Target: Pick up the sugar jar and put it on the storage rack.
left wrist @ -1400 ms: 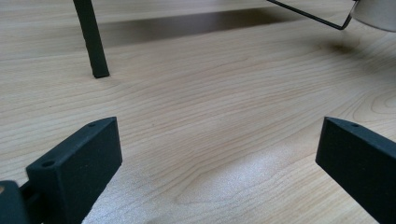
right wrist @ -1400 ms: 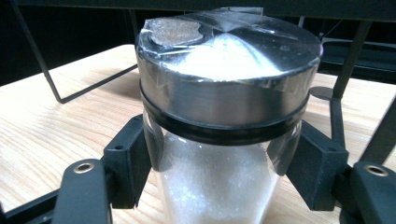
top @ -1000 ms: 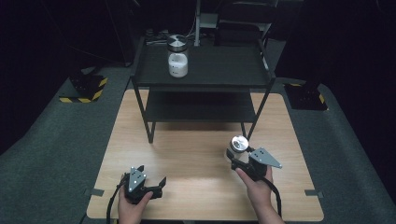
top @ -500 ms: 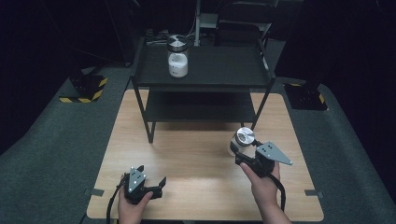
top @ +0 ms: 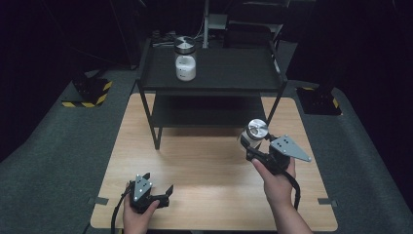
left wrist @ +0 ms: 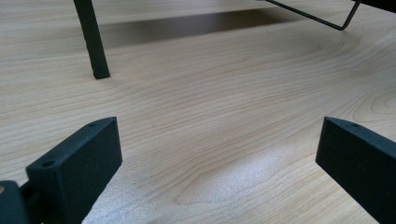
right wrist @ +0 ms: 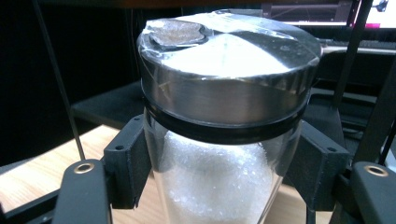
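The right gripper [top: 253, 145] clamps a glass jar [right wrist: 224, 154] of white grains by its smooth sides, so it could slip if the squeeze slackens.

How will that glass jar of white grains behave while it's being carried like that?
The jar looks rigid and probably breakable, its wall being clear like glass. Nearly full of white grains, it is likely heavy for its size. The right gripper fingers clamp smooth sides under the metal lid, so it might slip.
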